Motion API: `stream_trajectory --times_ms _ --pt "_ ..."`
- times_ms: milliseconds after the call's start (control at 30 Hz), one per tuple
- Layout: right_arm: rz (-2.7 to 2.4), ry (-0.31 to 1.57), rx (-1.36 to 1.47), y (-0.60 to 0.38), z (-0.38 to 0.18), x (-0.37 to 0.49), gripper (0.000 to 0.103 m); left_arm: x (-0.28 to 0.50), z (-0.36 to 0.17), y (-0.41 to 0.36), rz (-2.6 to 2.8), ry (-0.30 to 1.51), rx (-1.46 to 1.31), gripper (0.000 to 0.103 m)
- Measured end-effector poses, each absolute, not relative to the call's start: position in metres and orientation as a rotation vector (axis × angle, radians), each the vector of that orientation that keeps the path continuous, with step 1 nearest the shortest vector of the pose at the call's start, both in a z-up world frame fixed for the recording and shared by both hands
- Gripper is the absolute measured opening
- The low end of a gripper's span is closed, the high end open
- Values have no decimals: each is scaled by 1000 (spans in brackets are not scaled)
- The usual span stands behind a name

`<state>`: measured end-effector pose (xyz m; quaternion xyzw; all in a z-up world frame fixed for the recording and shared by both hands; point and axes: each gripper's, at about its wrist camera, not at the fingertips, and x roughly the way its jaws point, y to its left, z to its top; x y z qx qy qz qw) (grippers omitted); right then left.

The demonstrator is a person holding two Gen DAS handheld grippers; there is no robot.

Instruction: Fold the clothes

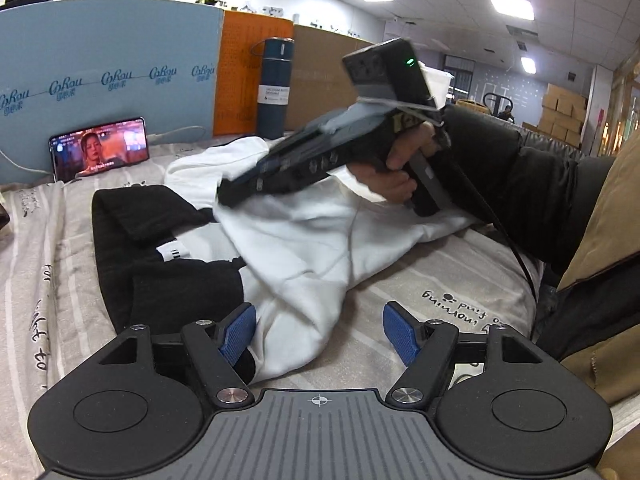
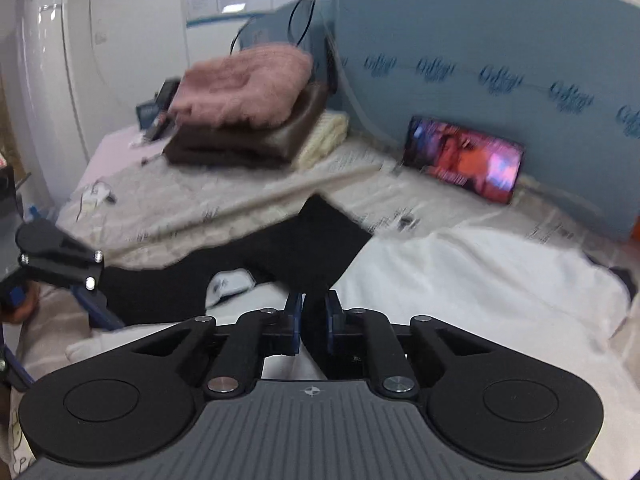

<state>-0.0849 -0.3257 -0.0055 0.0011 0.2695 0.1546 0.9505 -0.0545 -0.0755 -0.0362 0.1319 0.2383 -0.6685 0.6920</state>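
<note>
A white garment (image 1: 304, 240) with black sleeves and trim (image 1: 160, 280) lies crumpled on the striped bed sheet (image 1: 440, 280). My left gripper (image 1: 320, 334) stands open low over its near edge. A fold of white cloth lies loose between the blue pads (image 1: 238, 334), which do not press on it. In the right wrist view my right gripper (image 2: 313, 320) is shut on a strip of the garment's black fabric (image 2: 316, 240), beside the white body (image 2: 460, 280). The left wrist view shows that gripper (image 1: 226, 196) in a hand, nose down on the garment's middle.
A phone (image 1: 100, 148) playing video leans on a blue foam board (image 1: 112, 48), with a dark blue flask (image 1: 274, 88) to its right. Folded pink and brown clothes (image 2: 240, 120) are stacked at the bed's far corner. The person's black sleeve (image 1: 520, 184) crosses on the right.
</note>
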Motion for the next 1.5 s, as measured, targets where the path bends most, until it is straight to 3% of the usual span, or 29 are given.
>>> stream_trajectory --times_ms 200,267,333,400,467,533,667,767,900,967,1000,1033,1233,1500 --pt "210 471 57 -346 4 -86 10 -43 -31 -78 -1459 567 221 71" --pt "191 497 57 -346 0 -81 10 -37 -28 -76 -1432 579 183 65" --pt "183 526 45 -344 -5 -76 11 -30 -26 -73 -1390 596 156 25" --pt "169 553 32 -342 -9 -73 12 -24 -26 -72 -1350 618 154 16" --pt "128 560 21 -341 -10 -73 22 -22 -26 -72 -1334 624 168 16" --pt "68 539 8 -341 -6 -79 42 -24 -24 -71 -1340 621 169 16" --pt "-53 455 36 -345 15 -117 50 -24 -24 -72 -1360 631 172 19" --pt "-165 374 83 -348 32 -162 67 -21 -26 -74 -1381 656 151 24" --pt "-369 281 180 -343 37 -253 80 -18 -29 -77 -1408 684 118 26" --pt "-516 266 232 -338 30 -298 81 -17 -31 -78 -1418 687 111 22" --pt "-593 267 252 -334 26 -319 82 -16 -32 -79 -1418 686 116 13" --pt "-671 266 273 -330 22 -340 82 -16 -33 -80 -1417 685 124 9" --pt "-950 202 531 -311 -3 -434 82 -15 -32 -80 -1440 678 122 9" --pt "-818 117 885 -344 -38 -432 78 -15 -34 -83 -1455 702 137 20"
